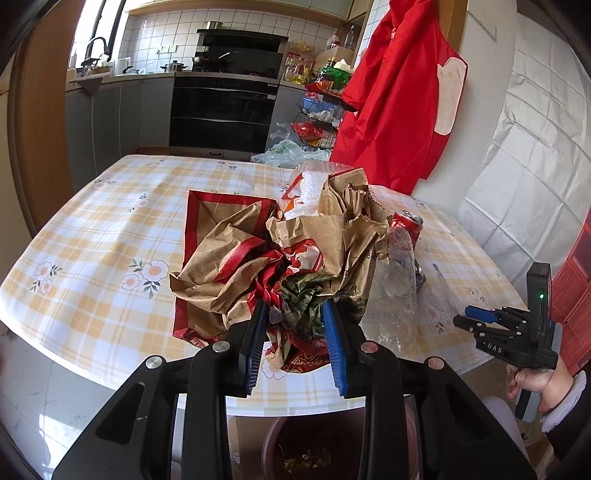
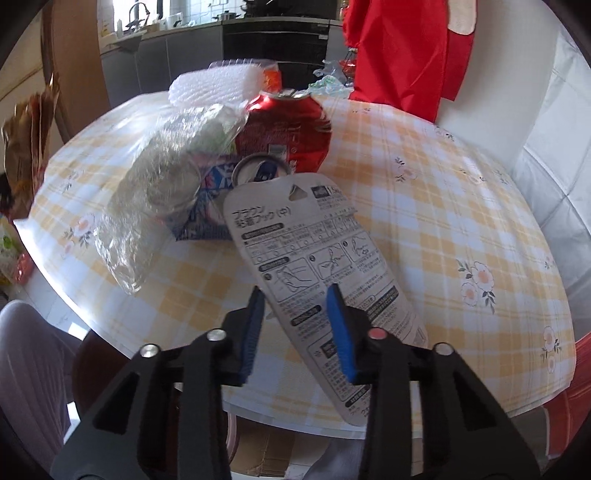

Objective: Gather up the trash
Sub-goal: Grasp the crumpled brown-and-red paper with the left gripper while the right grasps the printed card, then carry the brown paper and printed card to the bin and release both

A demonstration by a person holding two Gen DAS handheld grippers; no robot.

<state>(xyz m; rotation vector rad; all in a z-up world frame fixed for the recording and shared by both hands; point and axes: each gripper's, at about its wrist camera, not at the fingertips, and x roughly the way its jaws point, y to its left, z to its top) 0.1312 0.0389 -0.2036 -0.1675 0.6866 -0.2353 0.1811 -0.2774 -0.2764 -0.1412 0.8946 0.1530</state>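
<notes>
Crumpled brown-and-red paper bags [image 1: 258, 258] heaped mid-bench. Beside them: crushed red can [image 2: 286, 125], clear plastic bottle [image 2: 147, 199] on its side, printed card [image 2: 328, 280] lying flat.

The left claw [image 1: 295, 314] is held level with fingers parted. The right claw [image 2: 297, 299] is likewise parted, gripped by a hand [image 1: 532, 380] from below.

A round table [image 1: 92, 229] in a yellow checked floral cloth stood before a tiled kitchen with a black oven [image 1: 225, 110]; daylight came through the window [image 1: 98, 26].
</notes>
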